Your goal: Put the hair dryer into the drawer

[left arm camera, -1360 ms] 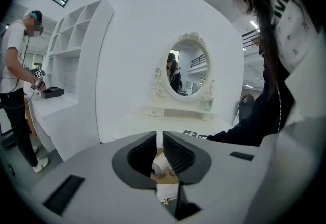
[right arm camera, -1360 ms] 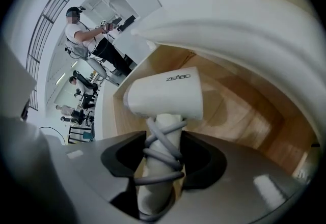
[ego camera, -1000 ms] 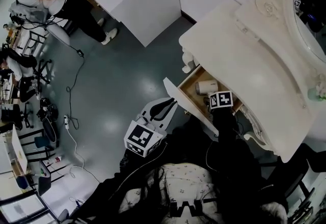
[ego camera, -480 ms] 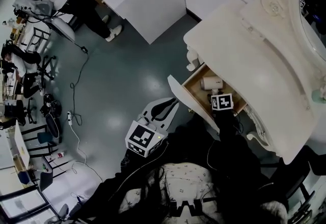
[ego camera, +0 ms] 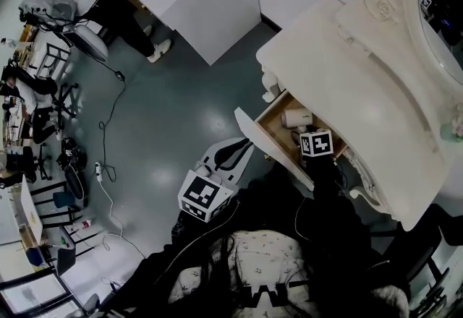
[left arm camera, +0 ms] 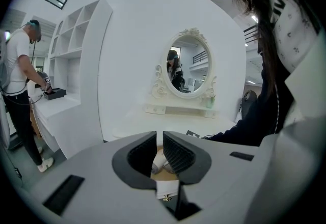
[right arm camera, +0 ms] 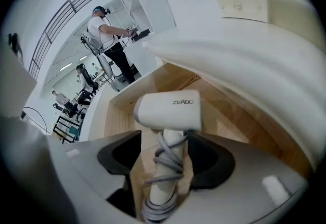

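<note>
Inside the open light-wood drawer (ego camera: 273,129) of the cream-white carved dressing table (ego camera: 362,78), the white plastic hair dryer (ego camera: 296,118) lay on the wooden bottom. Its barrel pointed across the drawer and its handle ran back toward the person. A grey cord (right arm camera: 165,162) was wound round that handle.

The right gripper (right arm camera: 164,157) tilted down into the drawer. Its dark jaws had just been opening and stood wide on either side of the handle, with a gap on each side, so the pads pressed on nothing.

The left gripper (left arm camera: 159,151) hung outside the drawer, beside its white front. Its jaws were drawn together to a narrow slit and gripped nothing. Through that slit the hair dryer showed, well beyond them.

An oval mirror in a carved white frame (left arm camera: 186,67) stood on the tabletop.
</note>
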A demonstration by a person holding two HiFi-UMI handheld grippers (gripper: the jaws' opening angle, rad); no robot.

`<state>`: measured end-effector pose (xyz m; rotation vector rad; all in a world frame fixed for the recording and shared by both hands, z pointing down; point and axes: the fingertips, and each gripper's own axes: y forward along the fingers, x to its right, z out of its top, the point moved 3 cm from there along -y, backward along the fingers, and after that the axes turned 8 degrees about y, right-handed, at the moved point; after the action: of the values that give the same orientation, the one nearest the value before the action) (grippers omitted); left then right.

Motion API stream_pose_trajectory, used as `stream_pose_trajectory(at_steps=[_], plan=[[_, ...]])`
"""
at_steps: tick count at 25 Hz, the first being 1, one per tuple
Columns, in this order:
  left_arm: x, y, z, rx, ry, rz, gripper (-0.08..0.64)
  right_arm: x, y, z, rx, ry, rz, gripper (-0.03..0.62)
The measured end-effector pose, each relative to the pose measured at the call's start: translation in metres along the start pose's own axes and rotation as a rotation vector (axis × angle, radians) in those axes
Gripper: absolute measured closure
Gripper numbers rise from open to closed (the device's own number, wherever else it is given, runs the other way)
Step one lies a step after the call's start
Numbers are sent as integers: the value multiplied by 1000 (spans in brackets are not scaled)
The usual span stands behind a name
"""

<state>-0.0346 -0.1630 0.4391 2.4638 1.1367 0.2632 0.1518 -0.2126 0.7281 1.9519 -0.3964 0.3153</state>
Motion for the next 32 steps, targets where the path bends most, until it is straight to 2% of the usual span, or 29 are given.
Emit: stream_pose_trajectory(at_steps=[11, 16, 23, 27, 32], plan=[[11, 20, 20, 26, 29, -51, 529, -39, -75, 27, 208, 40, 171, 313], [22, 35, 23, 41, 54, -106, 529, -54, -112, 32, 326, 84, 247, 314], [29, 50, 27, 63, 47, -170, 529, -65, -158, 46, 470, 127, 275, 319], [31, 57, 33, 69, 84, -219, 529, -69, -179, 52, 556, 180, 289, 353], [24, 54, 37, 82, 135, -294, 529, -83, -200, 58, 645, 200, 249, 389]])
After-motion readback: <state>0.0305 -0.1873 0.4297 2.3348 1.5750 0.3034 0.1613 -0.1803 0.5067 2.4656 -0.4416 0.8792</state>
